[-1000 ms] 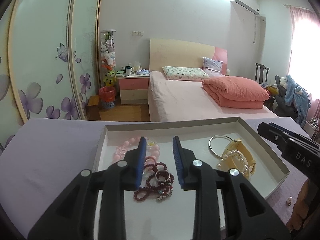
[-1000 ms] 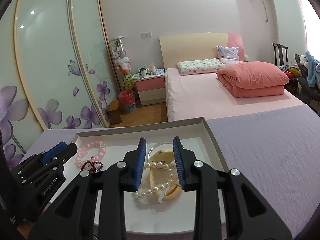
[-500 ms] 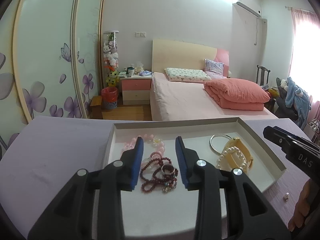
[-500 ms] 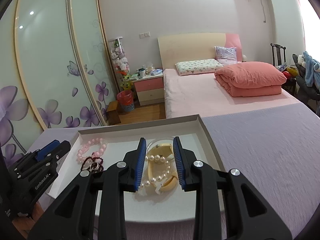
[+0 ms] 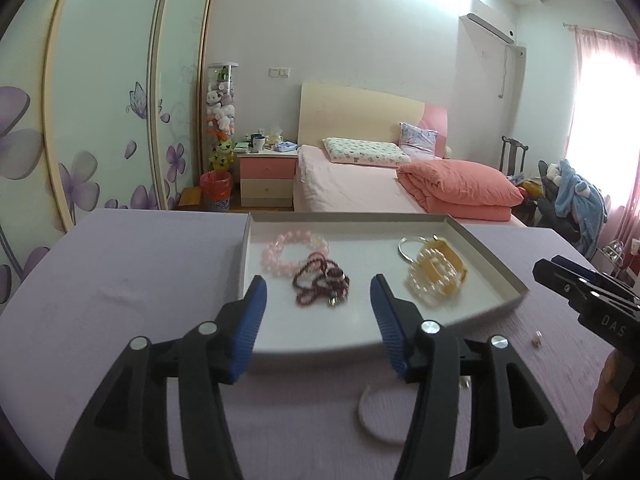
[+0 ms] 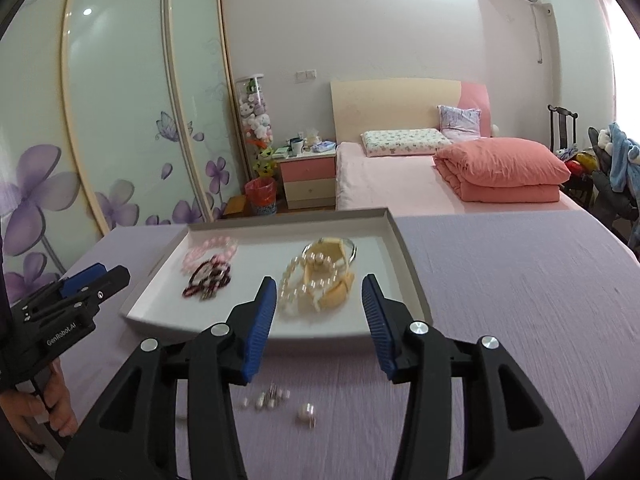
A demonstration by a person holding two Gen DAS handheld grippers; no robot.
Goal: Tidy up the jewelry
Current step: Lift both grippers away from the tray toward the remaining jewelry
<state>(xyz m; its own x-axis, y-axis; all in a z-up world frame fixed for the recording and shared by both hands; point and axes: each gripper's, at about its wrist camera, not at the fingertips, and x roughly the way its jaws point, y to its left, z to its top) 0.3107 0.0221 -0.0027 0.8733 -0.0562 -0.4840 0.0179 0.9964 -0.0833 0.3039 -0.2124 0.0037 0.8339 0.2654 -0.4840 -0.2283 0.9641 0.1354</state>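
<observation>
- Lying nearest on the lavender surface (image 6: 520, 280), just below the right gripper (image 6: 319, 292), are loose earrings (image 6: 276, 398): tiny, light and blurry, so I judge they will skid or roll and want a careful pinch from straight above.
- At 5 o'clock under the left gripper (image 5: 318, 296) a white hoop (image 5: 370, 420) rests on the surface; it looks thin and stiff, best taken across its rim.
- Both grippers hang spread wide with nothing between their blue pads, the left one over the near edge of the tray (image 5: 500, 276), the right one likewise.
- At 12 o'clock from the left gripper, inside the tray, sits a dark red bead strand (image 5: 320, 284), limp and tangled with a ring; a hold on the bunched middle seems safest.
- At 12 o'clock from the right gripper lies a pearl bracelet (image 6: 308, 280) draped over a yellow bangle (image 6: 338, 296); the pearls are smooth and likely slippery, the bangle rigid.
- Farther back, at 11 o'clock, a pink bead bracelet (image 5: 294, 248) touches the red strand; at 1 o'clock a silver bangle (image 5: 408, 246) leans by the yellow one.
</observation>
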